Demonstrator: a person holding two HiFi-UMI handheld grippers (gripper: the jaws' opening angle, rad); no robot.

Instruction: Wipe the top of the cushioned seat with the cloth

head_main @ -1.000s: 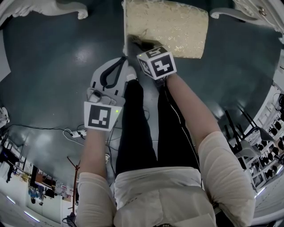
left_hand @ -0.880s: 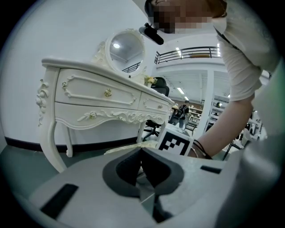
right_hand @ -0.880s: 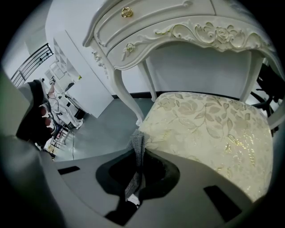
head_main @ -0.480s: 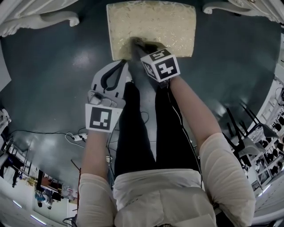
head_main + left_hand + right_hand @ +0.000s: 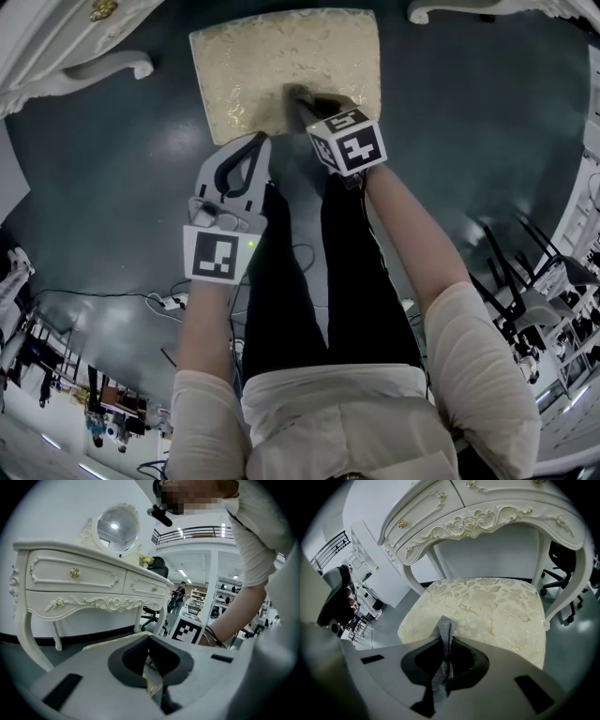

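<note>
Two tongs logged, one per hand.

Right tongs (image 5: 443, 667): found clamped on grey cloth (image 5: 446, 631), pinched as a thin upright fold between the pads, with a short tail hanging behind them. Rested the cloth's forward end on the near edge of the cushioned seat (image 5: 487, 606), left of that edge's middle in the right gripper view. Showed in the head view as a dark patch on the seat's near rim, directly ahead of the marker cube (image 5: 347, 142).

Left tongs (image 5: 259, 141): found pressed together, nothing between the pads. Sat just off the seat's near left corner, beside the right tongs, apart from the cloth.

Seat: cream, floral-patterned, roughly square. Stood on dark floor (image 5: 112, 159) between the front legs of a white carved dressing table (image 5: 487, 508). Noted round mirror (image 5: 116, 527) on its worktop in the left gripper view.
</note>
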